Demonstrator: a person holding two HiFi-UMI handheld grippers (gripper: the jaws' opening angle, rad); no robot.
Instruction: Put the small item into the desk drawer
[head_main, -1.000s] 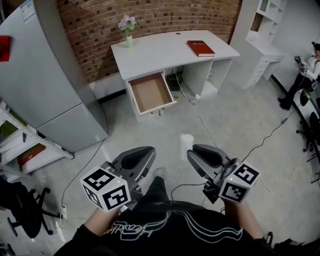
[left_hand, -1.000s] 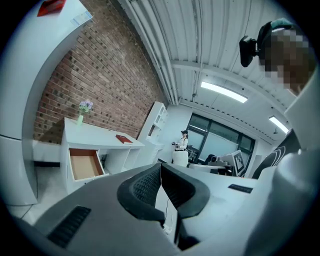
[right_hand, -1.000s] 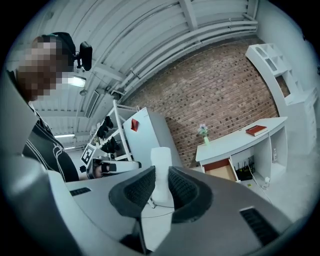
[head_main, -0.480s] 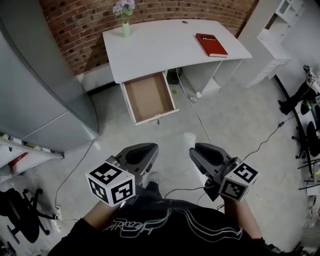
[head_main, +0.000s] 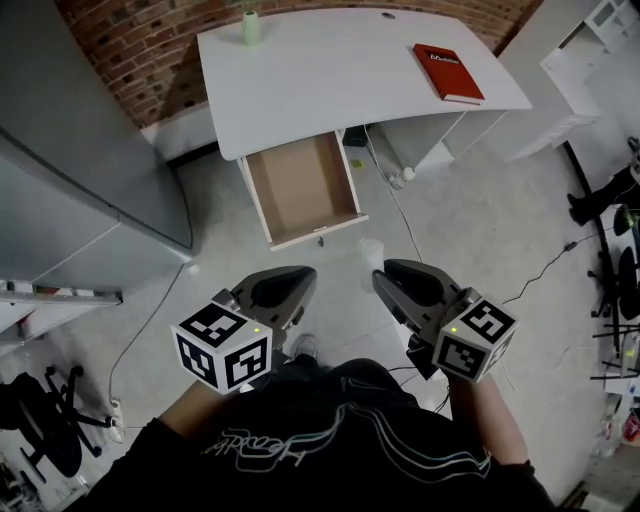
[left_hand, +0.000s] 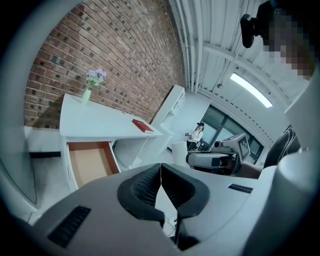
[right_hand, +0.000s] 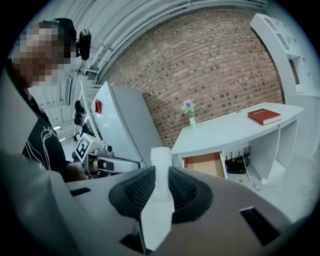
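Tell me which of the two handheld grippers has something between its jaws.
The right gripper: its jaws clamp a small white item, while on the left gripper the jaws meet with nothing between them.

One curved white desk (head_main: 320, 70), one open brown-bottomed drawer (head_main: 300, 185), one red book (head_main: 448, 72), one pale green flower vase (head_main: 251, 27), one small white item (right_hand: 160, 159). Two grey grippers: left gripper (head_main: 292, 288), right gripper (head_main: 395, 285).
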